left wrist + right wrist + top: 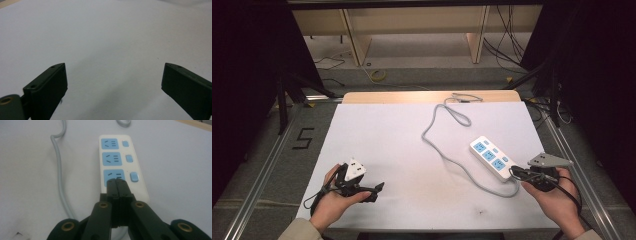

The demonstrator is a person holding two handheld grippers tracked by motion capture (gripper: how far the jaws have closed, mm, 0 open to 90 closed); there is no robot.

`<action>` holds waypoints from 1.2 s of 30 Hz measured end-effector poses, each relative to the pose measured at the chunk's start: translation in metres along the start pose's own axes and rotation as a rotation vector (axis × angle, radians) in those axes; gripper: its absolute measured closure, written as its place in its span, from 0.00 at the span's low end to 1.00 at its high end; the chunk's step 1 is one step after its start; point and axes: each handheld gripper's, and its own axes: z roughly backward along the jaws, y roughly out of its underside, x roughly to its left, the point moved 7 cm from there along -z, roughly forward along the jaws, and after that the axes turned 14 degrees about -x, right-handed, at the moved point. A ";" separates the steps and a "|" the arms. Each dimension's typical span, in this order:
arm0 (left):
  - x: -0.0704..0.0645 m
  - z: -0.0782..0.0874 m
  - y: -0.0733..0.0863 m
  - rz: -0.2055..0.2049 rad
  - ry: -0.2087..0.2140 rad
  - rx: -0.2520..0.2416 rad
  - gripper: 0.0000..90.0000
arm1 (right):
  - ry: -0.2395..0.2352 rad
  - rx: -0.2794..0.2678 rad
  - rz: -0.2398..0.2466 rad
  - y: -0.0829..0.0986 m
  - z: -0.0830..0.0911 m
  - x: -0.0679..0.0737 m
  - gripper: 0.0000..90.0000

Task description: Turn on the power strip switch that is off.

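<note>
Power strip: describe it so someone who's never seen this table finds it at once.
On the white table, look at the right half, just ahead of the person's right hand. The white oblong plastic power strip lies there at a slant, a grey cable looping away from it. Its three light-blue sockets, each with a small blue switch beside it, set it apart; the right gripper, jaws shut, points at the nearest socket.

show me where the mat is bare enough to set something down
Bare: the white mat's whole left and middle, from the left claw to the grey cable, plus the front edge between both hands. Crowded: the right side, with the power strip, its cable and the right claw.
</note>
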 end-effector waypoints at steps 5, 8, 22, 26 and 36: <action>0.000 0.000 0.000 0.002 -0.005 -0.001 0.08 | -0.006 0.022 -0.002 -0.002 -0.001 -0.002 1.00; 0.000 0.000 -0.001 0.001 -0.006 -0.002 0.08 | -0.006 0.033 0.000 -0.003 -0.002 -0.003 1.00; 0.000 -0.001 0.000 0.001 0.001 0.000 0.08 | 0.004 0.082 -0.028 -0.010 -0.009 -0.011 1.00; 0.000 -0.001 0.000 0.000 0.001 0.000 0.08 | 0.003 0.094 -0.032 -0.012 -0.010 -0.014 1.00; -0.001 -0.001 0.000 0.000 0.001 0.000 0.08 | 0.005 0.120 -0.028 -0.015 -0.015 -0.019 1.00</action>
